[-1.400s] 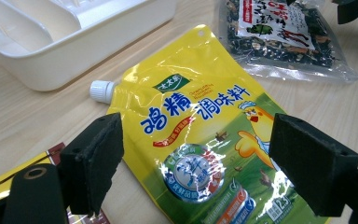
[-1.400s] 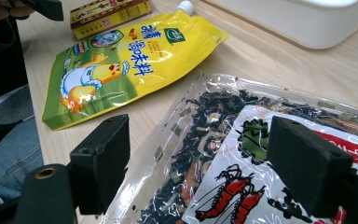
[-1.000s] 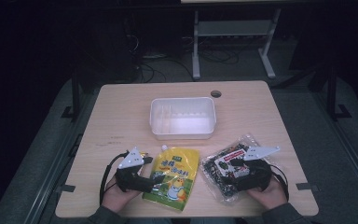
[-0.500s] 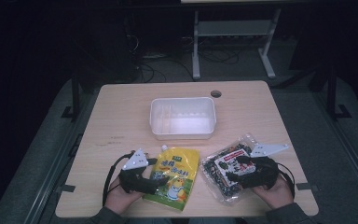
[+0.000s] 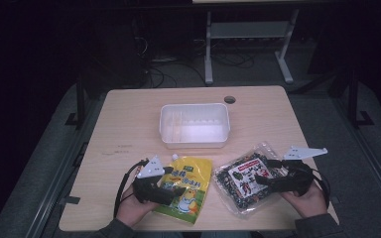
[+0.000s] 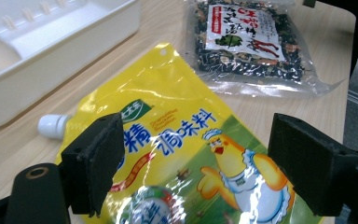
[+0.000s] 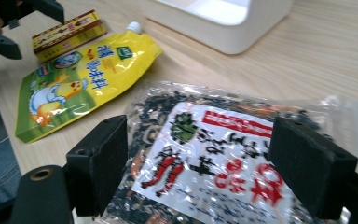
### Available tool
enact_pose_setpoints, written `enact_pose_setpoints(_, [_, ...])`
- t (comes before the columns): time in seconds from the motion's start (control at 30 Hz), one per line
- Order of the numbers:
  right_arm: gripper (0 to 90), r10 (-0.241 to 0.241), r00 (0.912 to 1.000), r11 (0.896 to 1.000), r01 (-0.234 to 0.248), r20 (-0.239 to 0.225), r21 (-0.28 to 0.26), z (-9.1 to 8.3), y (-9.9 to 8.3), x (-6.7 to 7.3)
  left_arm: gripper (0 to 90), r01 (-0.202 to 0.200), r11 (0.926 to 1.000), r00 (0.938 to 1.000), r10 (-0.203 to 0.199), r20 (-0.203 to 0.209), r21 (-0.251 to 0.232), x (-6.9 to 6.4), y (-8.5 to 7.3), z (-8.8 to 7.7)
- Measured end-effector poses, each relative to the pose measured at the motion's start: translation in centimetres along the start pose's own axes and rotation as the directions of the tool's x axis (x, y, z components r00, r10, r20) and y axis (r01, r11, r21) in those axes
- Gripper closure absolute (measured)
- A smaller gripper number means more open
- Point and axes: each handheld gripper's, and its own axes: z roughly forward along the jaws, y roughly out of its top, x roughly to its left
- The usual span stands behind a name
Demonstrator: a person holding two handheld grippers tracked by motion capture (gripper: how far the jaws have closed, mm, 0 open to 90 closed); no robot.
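Observation:
A yellow spouted pouch [image 5: 187, 181] with a cartoon chicken lies flat near the table's front edge. My left gripper [image 5: 170, 191] is open and low over its left part; in the left gripper view the jaws stand wide apart over the pouch [image 6: 186, 135], with my left gripper [image 6: 205, 163] holding nothing. To the pouch's right lies a clear bag of dark dried mix [image 5: 245, 179] with a red and white label. My right gripper [image 5: 262, 181] is open over that bag's right side, and the bag [image 7: 223, 140] spans the gap of my right gripper [image 7: 205, 163].
A white plastic tray [image 5: 193, 141] stands mid-table behind both packs. A small red and yellow box [image 7: 69, 32] lies beside the pouch, by my left hand. A round cable hole [image 5: 229, 99] sits near the far edge. Bare wood lies left and right of the tray.
My right gripper has drawn back to the right along the dark bag. The left gripper has shifted slightly right over the pouch. Both packs lie where they were.

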Motion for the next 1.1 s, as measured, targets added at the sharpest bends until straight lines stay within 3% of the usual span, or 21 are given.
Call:
enact_pose_setpoints(0.5, [19.8, 0.055, 0.9952, 0.998, -0.054, 0.081, -0.009, -2.8, -0.4, -2.4, 19.1, -0.029, 0.9992, 0.9964, 0.026, 0.08, 0.029, -1.5, 3.7, 2.9])
enact_pose_setpoints(0.77, [21.0, 0.096, 0.9857, 0.995, -0.097, 0.139, 0.004, -3.8, -0.8, -3.8, 20.6, -0.061, 0.9966, 0.9923, 0.055, 0.111, 0.055, -2.5, 5.8, 5.2])
enact_pose_setpoints(1.1, [25.8, 0.15, 0.9712, 0.987, -0.157, 0.185, 0.024, -4.4, -2.3, -5.5, 23.2, -0.077, 0.9915, 0.9895, 0.063, 0.13, 0.105, -3.0, 7.2, 8.6])
